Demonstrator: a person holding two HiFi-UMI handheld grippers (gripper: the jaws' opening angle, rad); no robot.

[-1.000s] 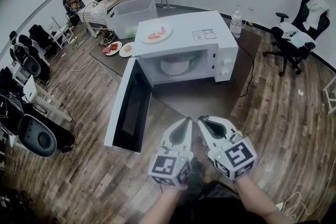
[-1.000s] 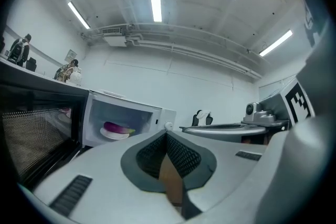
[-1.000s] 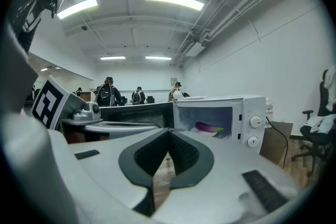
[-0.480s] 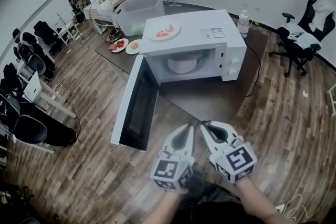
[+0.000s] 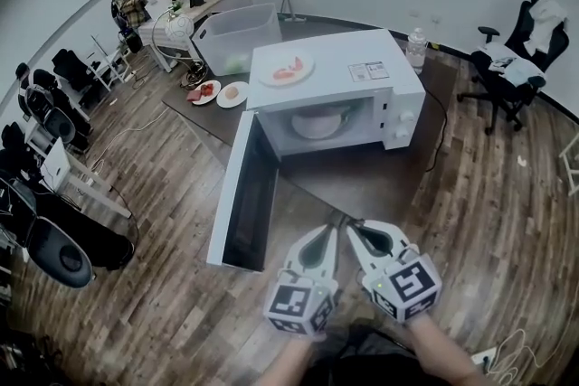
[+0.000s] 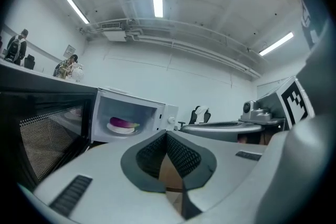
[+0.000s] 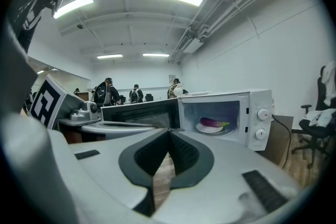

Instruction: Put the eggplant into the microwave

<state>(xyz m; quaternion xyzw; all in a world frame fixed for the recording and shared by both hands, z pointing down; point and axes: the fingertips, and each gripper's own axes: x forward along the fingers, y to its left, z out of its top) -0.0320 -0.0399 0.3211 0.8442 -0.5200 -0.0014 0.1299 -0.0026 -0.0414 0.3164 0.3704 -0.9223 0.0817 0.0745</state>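
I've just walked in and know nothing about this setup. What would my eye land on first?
The white microwave on the brown table stands out, its door swung wide open and a purple eggplant lying on a plate inside. Near the bottom of the head view, the left gripper and right gripper sit side by side, both shut and empty.

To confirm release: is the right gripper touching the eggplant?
Apart. The right gripper view shows the right gripper shut and empty, with the eggplant far off inside the microwave.
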